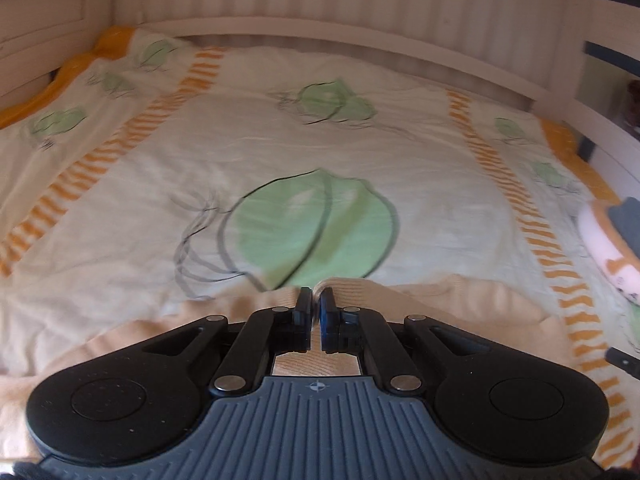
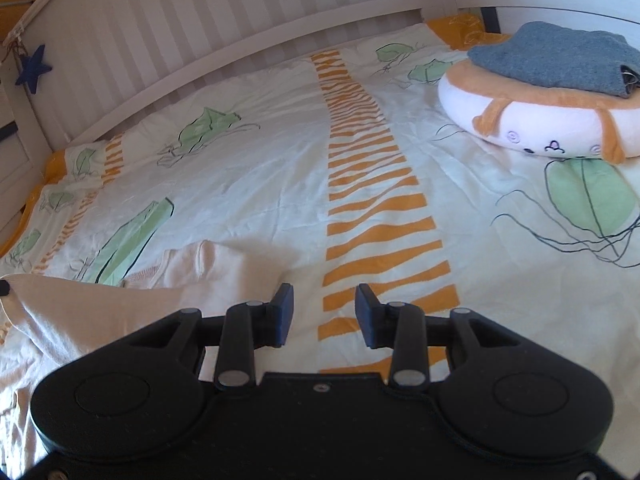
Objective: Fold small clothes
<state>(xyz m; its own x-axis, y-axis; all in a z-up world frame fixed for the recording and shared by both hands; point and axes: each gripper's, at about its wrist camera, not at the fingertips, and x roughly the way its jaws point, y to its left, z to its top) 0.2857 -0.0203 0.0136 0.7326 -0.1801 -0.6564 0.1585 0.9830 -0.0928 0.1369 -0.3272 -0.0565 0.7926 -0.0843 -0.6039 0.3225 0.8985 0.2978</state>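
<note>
A small cream-peach garment (image 1: 440, 304) lies on the bed cover at the near edge. My left gripper (image 1: 316, 300) is shut on a fold of this garment and pinches its edge between the pads. In the right wrist view the same garment (image 2: 120, 312) spreads at the lower left. My right gripper (image 2: 323, 312) is open and empty, just right of the garment, above an orange striped band of the cover. A folded grey-blue garment (image 2: 556, 60) rests on a round plush cushion (image 2: 520, 128) at the far right.
The bed cover (image 1: 280, 140) is white with green leaf prints and orange striped bands. A white slatted bed frame (image 2: 200, 40) runs along the far side. A blue star (image 2: 34, 68) hangs at the left. The cushion also shows in the left wrist view (image 1: 604, 248).
</note>
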